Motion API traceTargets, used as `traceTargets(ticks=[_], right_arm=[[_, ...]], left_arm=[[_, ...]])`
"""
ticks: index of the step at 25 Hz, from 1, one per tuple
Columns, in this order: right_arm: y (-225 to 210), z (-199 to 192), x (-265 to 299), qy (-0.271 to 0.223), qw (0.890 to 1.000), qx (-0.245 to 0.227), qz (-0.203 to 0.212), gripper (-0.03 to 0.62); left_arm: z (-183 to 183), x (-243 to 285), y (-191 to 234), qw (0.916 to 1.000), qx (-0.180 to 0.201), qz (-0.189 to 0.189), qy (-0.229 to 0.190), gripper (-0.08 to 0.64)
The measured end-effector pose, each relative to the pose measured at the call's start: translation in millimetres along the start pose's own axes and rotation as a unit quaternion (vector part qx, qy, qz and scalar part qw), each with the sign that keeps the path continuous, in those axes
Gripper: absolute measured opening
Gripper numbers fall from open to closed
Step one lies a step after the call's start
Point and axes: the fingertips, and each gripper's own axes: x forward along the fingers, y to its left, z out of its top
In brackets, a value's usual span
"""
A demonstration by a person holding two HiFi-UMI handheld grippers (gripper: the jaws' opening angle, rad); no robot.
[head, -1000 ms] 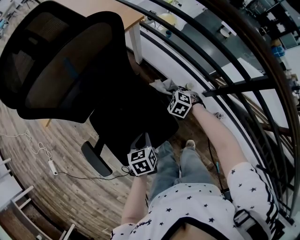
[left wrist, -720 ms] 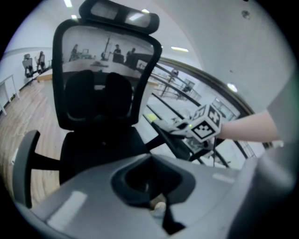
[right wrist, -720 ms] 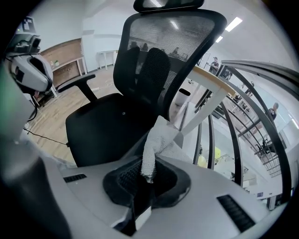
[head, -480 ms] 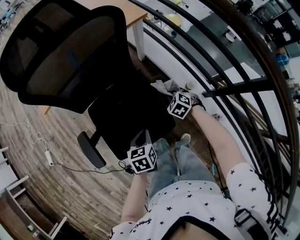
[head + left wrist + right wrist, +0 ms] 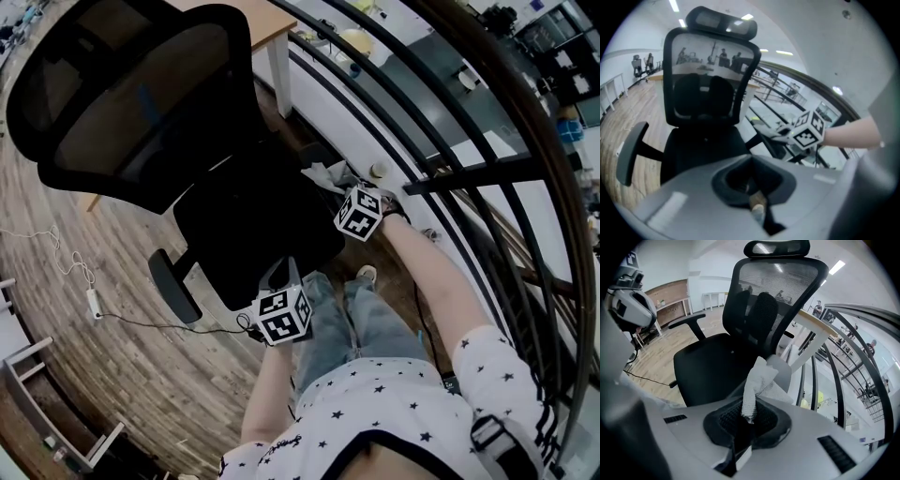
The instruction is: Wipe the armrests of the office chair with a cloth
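The black office chair (image 5: pixel 253 220) with a mesh back (image 5: pixel 131 103) stands in front of me. Its left armrest (image 5: pixel 173 286) sticks out over the wooden floor. My right gripper (image 5: pixel 343 185) is shut on a white cloth (image 5: pixel 327 172) at the chair's right side. In the right gripper view the cloth (image 5: pixel 757 380) rises from the jaws and lies against the right armrest pad (image 5: pixel 786 370). My left gripper (image 5: pixel 281 277) hovers at the seat's front edge, shut with nothing in it (image 5: pixel 757 206). The left gripper view shows the left armrest (image 5: pixel 629 152) and the right gripper (image 5: pixel 806 133).
A black metal railing (image 5: pixel 450 178) runs close along the right. A wooden table with a white leg (image 5: pixel 275 66) stands behind the chair. A cable and power strip (image 5: pixel 94 302) lie on the floor at left. The person's jeans-clad legs (image 5: pixel 347 319) are below the grippers.
The chair has slid slightly up and left in the head view, its left armrest most of all. Both grippers stay almost in place, and the cloth stays in the right one.
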Motion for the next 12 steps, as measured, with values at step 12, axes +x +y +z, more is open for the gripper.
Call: traceTargets(ticks=[12], right_arm=[[24.7,-20.0,-12.2,-0.003,1.0,-0.007,0.01,0.029]], left_arm=[[-14.0,-6.6,-20.8,0.9999,-0.003,0.005,-0.009,0.006]])
